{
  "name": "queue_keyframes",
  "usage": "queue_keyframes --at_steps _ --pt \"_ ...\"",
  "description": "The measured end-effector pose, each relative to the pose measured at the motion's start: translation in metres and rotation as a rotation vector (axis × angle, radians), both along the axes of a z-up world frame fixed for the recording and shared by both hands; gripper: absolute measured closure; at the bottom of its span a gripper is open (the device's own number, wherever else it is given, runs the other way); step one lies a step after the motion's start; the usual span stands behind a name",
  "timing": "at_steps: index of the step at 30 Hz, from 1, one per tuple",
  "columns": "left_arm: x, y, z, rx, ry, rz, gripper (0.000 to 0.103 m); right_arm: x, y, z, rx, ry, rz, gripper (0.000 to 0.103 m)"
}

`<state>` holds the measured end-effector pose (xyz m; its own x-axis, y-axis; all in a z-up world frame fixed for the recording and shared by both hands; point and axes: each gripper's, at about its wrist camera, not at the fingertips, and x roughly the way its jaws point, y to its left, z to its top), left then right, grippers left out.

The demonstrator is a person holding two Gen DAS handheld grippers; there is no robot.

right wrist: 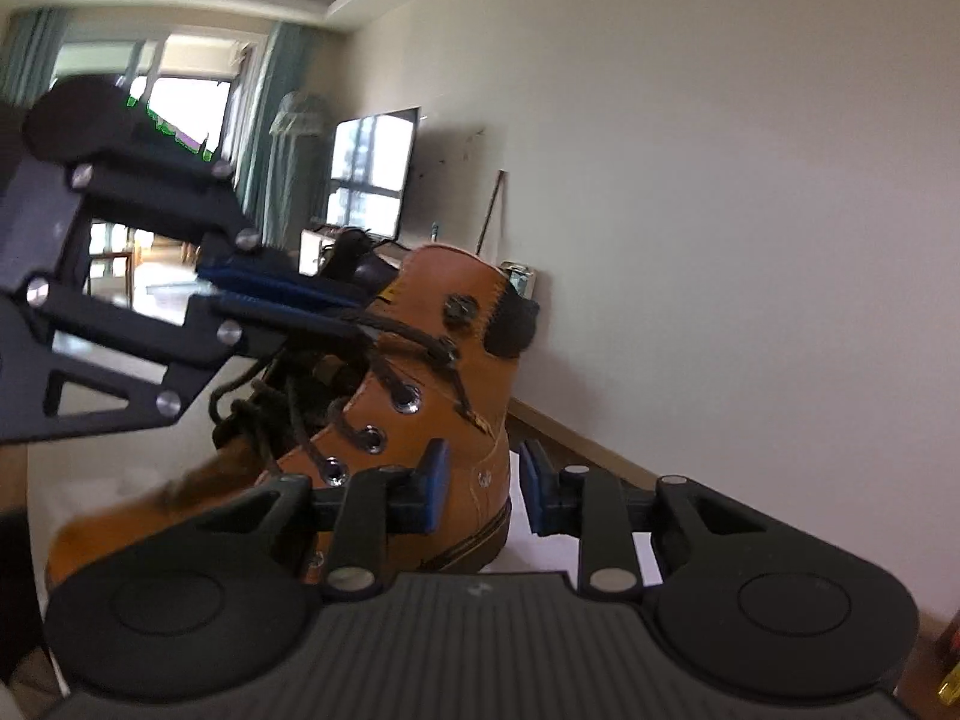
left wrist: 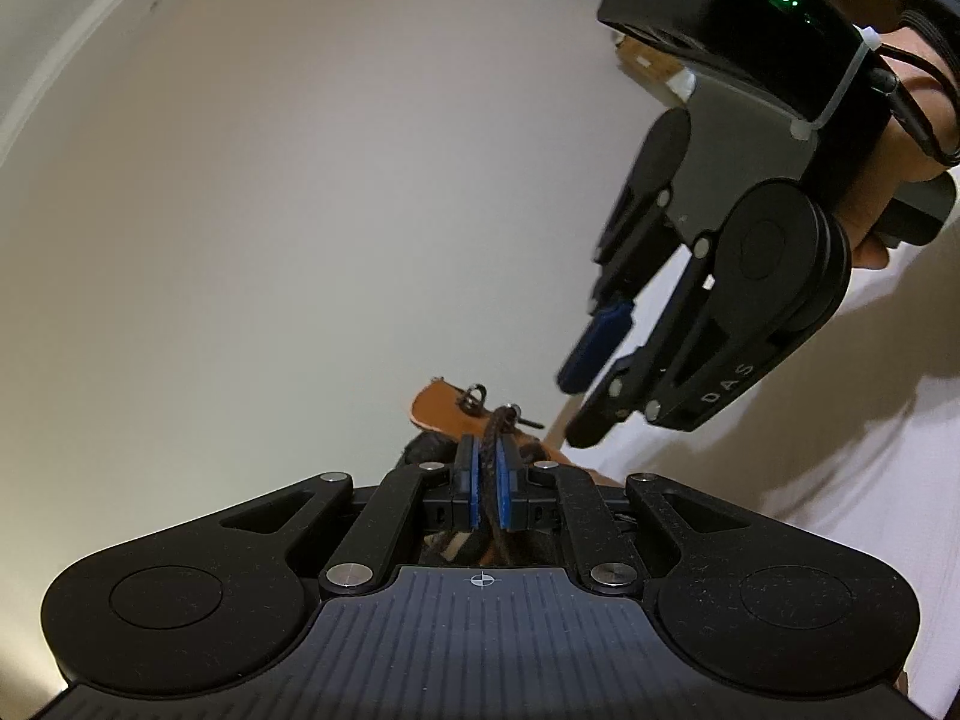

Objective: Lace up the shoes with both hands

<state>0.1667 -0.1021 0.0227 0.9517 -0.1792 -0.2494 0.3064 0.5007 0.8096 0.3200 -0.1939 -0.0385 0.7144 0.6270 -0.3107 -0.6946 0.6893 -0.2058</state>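
Item one: our left gripper [left wrist: 487,474], blue pads pressing together on a dark brown lace [left wrist: 495,429]. In the right wrist view we are seeing the same gripper [right wrist: 354,309] reaching in from the left edge and pinching that lace above the boot's open tongue.

Item two: our right gripper [right wrist: 483,489], jaws standing apart with nothing pressed between them. Its left pad is overlapping the boot's heel side in the picture; the right pad is showing against bare floor and wall. From the left wrist view it [left wrist: 591,384] is hanging up and to the right of the boot, clear of it.

Item three: a tan leather boot [right wrist: 456,372], standing upright on a pale surface, toe towards the lower left. The lace is running loosely through the metal eyelets [right wrist: 410,397], slack loops lying over the tongue.

Item four: a plain wall [right wrist: 750,210] just behind the heel, skirting along its foot. Open room is lying to the right of the boot and above it.
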Motion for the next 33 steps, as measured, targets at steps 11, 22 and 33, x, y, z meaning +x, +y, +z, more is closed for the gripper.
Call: queue_keyframes --at_steps 11,22,33 --pt "0.012 0.003 -0.002 -0.012 0.013 0.008 0.094 -0.009 0.013 0.008 -0.087 -0.096 0.045 0.092" --pt "0.021 0.006 -0.005 -0.037 0.033 0.007 0.094 -0.01 0.004 0.014 -0.148 -0.105 0.123 0.093" --pt "0.021 0.023 -0.002 -0.137 0.091 -0.032 0.056 -0.031 0.007 0.007 -0.255 -0.059 -0.013 0.1"
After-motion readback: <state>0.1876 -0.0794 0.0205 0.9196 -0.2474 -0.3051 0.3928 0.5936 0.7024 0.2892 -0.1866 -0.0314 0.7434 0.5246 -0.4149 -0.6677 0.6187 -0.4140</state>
